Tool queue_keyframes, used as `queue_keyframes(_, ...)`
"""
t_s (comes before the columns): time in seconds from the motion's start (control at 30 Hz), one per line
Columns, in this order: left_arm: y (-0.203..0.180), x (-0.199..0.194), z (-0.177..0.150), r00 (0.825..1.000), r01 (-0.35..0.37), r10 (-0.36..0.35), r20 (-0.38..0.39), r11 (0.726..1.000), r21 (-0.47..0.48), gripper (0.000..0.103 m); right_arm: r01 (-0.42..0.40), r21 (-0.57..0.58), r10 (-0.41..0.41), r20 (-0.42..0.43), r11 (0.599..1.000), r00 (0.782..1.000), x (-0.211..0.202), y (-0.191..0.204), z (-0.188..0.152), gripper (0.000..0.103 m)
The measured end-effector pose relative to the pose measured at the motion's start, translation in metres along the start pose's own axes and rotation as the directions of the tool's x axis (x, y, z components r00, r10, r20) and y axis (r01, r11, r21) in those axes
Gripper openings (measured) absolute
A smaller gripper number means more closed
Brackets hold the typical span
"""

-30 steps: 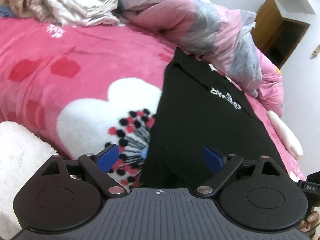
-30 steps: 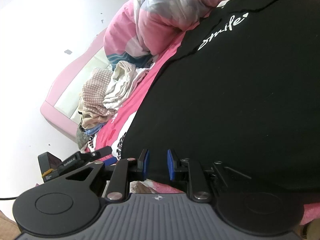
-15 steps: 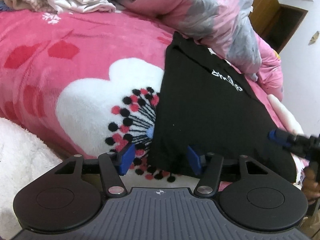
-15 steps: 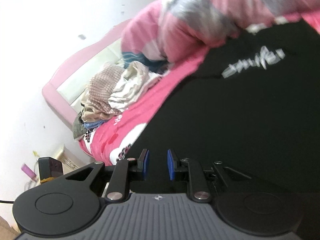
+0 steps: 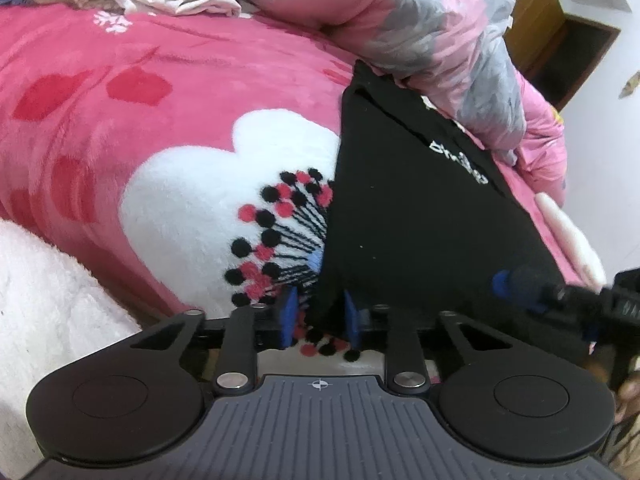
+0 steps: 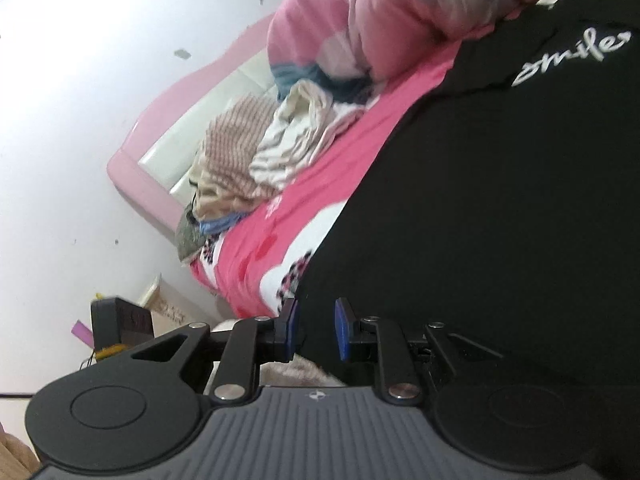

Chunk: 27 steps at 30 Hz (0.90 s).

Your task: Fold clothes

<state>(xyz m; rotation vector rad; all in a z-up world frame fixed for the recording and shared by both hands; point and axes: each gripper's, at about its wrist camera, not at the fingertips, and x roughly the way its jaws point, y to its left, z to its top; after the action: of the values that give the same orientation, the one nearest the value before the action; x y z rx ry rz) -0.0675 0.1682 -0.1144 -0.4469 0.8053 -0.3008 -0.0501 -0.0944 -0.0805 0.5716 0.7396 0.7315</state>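
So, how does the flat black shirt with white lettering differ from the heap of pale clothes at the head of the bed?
The black shirt with white lettering lies spread smooth on the pink blanket; the heap of pale clothes is crumpled. The shirt is one dark piece; the heap mixes several light, striped fabrics. The shirt's edge sits between both grippers' pads; the heap lies apart. Both rest on the bed.

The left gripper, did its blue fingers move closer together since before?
Yes. The left gripper has narrowed around the near corner of the black shirt; earlier its fingers stood wide apart over the flower blanket.
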Motion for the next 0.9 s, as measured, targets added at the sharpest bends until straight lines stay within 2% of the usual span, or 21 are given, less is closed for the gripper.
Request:
queue_keyframes(0.07,0.000,-0.001,0.000,1.000,0.009,-0.009,0.002,1.000,-0.006,0.010,0.018,-0.033,-0.018,-0.018,0.999,1.000,0.005,0.007,-0.003,0.021)
queue_keyframes(0.2,0.002,-0.006,0.000,0.999,0.031,-0.031,0.012,0.999,-0.029,0.006,0.053,-0.089,-0.053,-0.002,0.995,0.999,0.005,0.017,-0.006,0.021)
queue_keyframes(0.3,0.004,-0.011,0.001,0.998,0.052,-0.051,0.022,0.997,-0.053,0.006,0.110,-0.116,-0.102,0.080,0.987,0.992,-0.004,0.022,0.002,0.021)
queue_keyframes(0.37,0.007,-0.016,0.003,0.995,0.096,-0.094,0.027,0.991,-0.091,0.005,0.177,-0.157,-0.150,0.168,0.972,0.974,-0.016,0.030,0.013,0.021)
queue_keyframes(0.47,0.016,-0.027,0.007,0.972,0.234,-0.225,0.066,0.952,-0.198,0.005,0.173,-0.277,-0.126,0.182,0.945,0.975,-0.018,0.048,0.012,0.021)
queue_keyframes(0.57,0.020,-0.031,0.009,0.961,0.276,-0.265,0.079,0.928,-0.251,0.005,0.167,-0.394,-0.098,0.189,0.904,0.977,-0.020,0.067,0.010,0.021)
queue_keyframes(0.67,0.024,-0.028,0.009,0.962,0.271,-0.265,0.064,0.919,-0.287,0.005,0.145,-0.527,-0.106,0.104,0.838,0.989,0.004,0.082,-0.011,0.026)
queue_keyframes(0.73,0.024,-0.027,0.009,0.963,0.268,-0.262,0.060,0.917,-0.296,0.005,0.161,-0.627,-0.138,0.086,0.762,0.987,0.020,0.095,-0.022,0.032)
queue_keyframes(0.87,0.021,-0.029,0.011,0.961,0.277,-0.265,0.080,0.916,-0.290,0.005,0.182,-0.787,-0.177,0.094,0.589,0.980,0.042,0.117,-0.040,0.036)
queue_keyframes(0.9,0.020,-0.030,0.011,0.960,0.280,-0.268,0.084,0.916,-0.287,0.005,0.180,-0.810,-0.187,0.088,0.558,0.978,0.048,0.119,-0.044,0.037)
